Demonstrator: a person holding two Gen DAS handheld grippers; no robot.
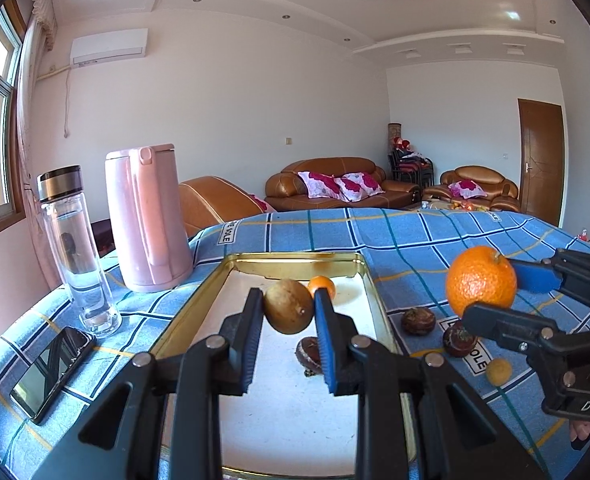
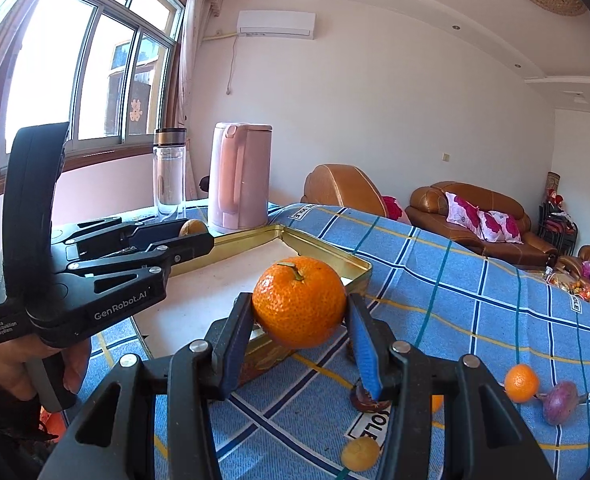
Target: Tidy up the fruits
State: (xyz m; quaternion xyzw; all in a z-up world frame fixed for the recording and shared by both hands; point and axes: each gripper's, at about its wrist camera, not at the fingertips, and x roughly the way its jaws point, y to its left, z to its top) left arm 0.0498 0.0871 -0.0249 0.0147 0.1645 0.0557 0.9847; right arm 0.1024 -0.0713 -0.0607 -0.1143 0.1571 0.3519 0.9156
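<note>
My left gripper [image 1: 288, 300] is shut on a yellow-brown fruit [image 1: 288, 310] and holds it above the far part of the gold tin tray [image 1: 295, 258]. In the tray lie a small orange [image 1: 322, 285] and a dark wrinkled fruit [image 1: 309, 354]. My right gripper [image 2: 301, 312] is shut on a large orange [image 2: 299, 302], hanging over the tray's right rim [image 2: 359, 266]. On the blue checked cloth to the right lie two dark fruits [image 1: 417, 320], a small yellow fruit [image 2: 361, 454], another small orange [image 2: 521, 383] and a purple fruit [image 2: 559, 402].
A pink kettle [image 1: 147, 220] and a glass bottle [image 1: 77, 248] stand left of the tray, with a phone [image 1: 51, 372] lying in front of them. A hand [image 2: 67, 364] grips the left tool. Brown sofas [image 1: 335, 180] stand beyond the table.
</note>
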